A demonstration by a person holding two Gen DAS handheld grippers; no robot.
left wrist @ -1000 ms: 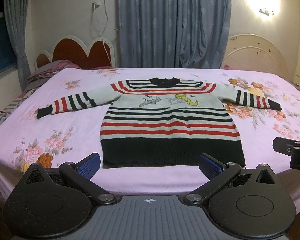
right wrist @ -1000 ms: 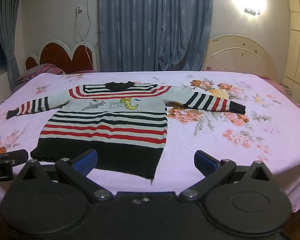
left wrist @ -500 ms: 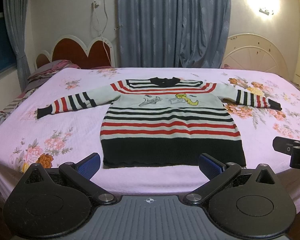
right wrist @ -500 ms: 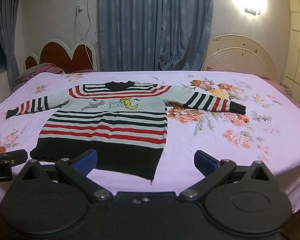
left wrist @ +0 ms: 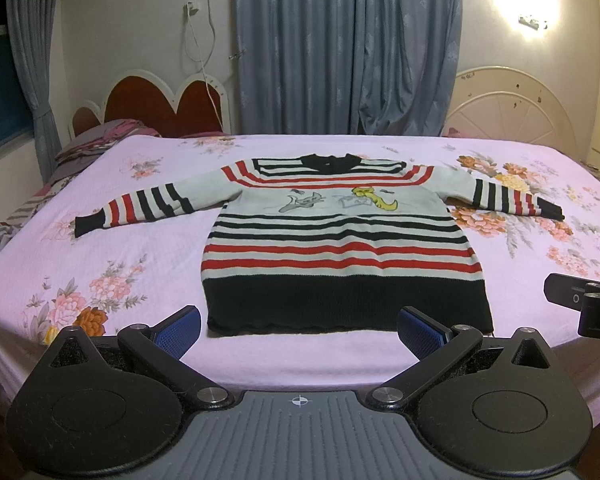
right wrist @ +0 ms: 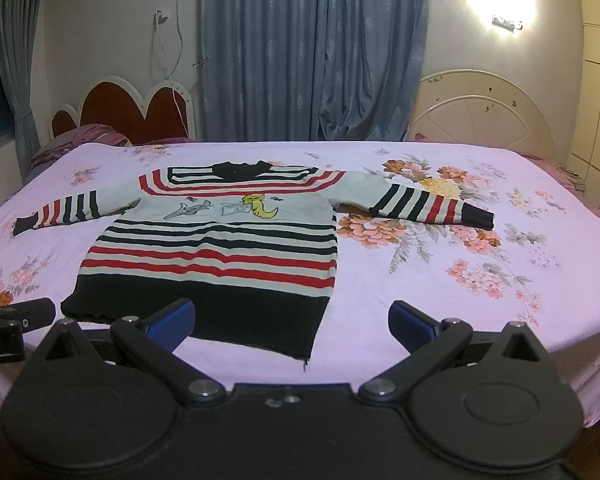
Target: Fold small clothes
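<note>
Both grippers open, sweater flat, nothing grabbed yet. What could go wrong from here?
1. The sweater is a thick-looking knit; a pinch at the black hem may catch only the top layer, so the fold drags unevenly.
2. The hem lies near the bed edge; a pull toward the person could slide it off.
3. The left gripper and right gripper sit close together at the hem, so they could collide when reaching for the spread sleeves.

Striped sweater (left wrist: 340, 236) flat, unfolded, sleeves outspread.
</note>
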